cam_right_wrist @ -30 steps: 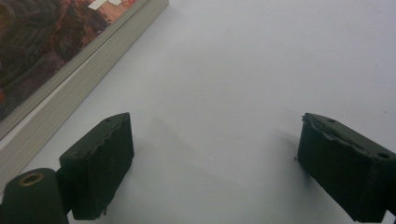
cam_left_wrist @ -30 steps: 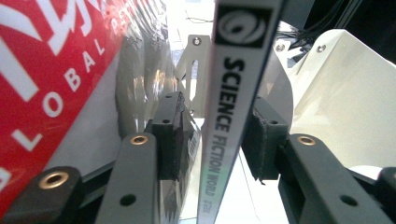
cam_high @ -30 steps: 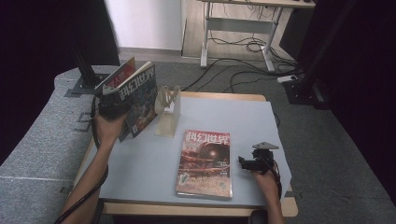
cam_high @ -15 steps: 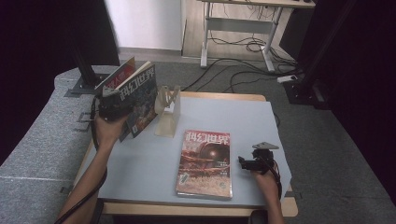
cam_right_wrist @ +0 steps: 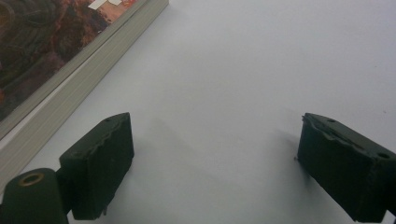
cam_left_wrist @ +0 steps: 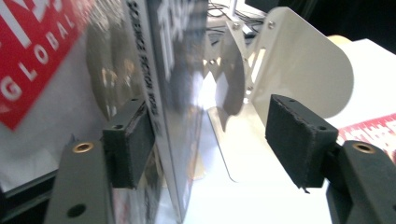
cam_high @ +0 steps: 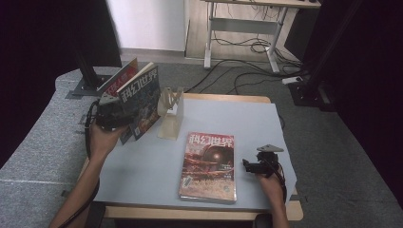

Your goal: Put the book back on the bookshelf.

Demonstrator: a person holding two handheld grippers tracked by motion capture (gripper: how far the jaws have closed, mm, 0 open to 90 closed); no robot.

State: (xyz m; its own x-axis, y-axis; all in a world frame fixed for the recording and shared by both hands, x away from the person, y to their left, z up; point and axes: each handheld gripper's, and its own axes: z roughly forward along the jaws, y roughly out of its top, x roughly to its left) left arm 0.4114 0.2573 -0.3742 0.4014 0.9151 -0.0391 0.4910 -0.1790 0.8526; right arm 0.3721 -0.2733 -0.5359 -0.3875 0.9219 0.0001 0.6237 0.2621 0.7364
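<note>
Two magazines stand upright at the table's left: a dark-covered one [cam_high: 142,102] [cam_left_wrist: 163,93] in front and a red one [cam_high: 119,80] [cam_left_wrist: 32,60] behind it, next to a cream metal bookend [cam_high: 170,111] [cam_left_wrist: 299,60]. My left gripper [cam_high: 111,111] [cam_left_wrist: 215,140] is at their near edge, and its jaws have just been opening. The dark magazine's edge lies between them, close to one pad, with the other pad well clear. A third magazine [cam_high: 209,164] [cam_right_wrist: 60,56] lies flat mid-table. To its right, my right gripper [cam_high: 249,166] [cam_right_wrist: 215,163] is open and low over the bare table.
The pale blue tabletop [cam_high: 142,166] [cam_right_wrist: 257,70] has free room in front of the bookend and along the right side. A corner of the flat magazine [cam_left_wrist: 369,128] shows beyond the bookend. A grey floor, cables and a desk frame [cam_high: 242,28] lie past the far edge.
The upright magazines have shifted a little to the right, closer to the bookend, and the left hand has moved slightly with them. The right gripper has kept still.
</note>
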